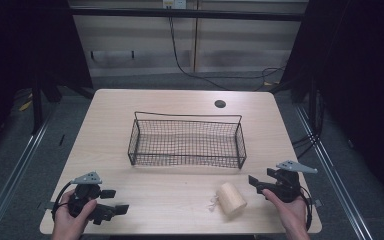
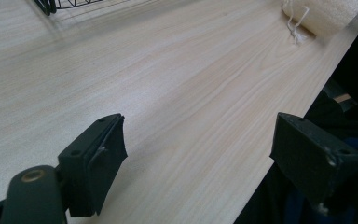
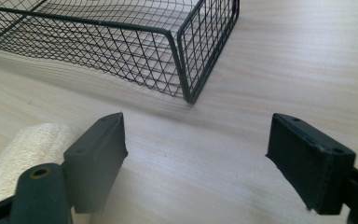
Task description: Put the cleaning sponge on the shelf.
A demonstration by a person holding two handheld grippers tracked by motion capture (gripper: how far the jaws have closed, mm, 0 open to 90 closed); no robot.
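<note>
**Lining up on the roll before it goes in the basket**

The cream-coloured roll (image 1: 231,199), fuzzy like a rolled cloth or a spool of twine with a loose string end at its left, is lying on its side near the front edge of the bench (image 1: 180,105), just left of the right gripper (image 1: 260,184) and apart from it. The wire basket (image 1: 187,142) is sitting empty behind it, mid-bench. Both grippers are hovering with jaws spread wide and holding nothing; the left gripper (image 1: 116,201) is waiting well off at the front left corner.

The likely step is a pick by the right gripper, since it is the nearer one. To do it well, the hand should be turning so the jaws straddle the roll across its round body, not its flat ends, coming down low enough that the pads bite at mid-height. A closing squeeze should be gentle: the roll looks soft and could roll away if nudged by one jaw first. The dangling string may snag the basket mesh, so lifting clear over the rim matters.
</note>
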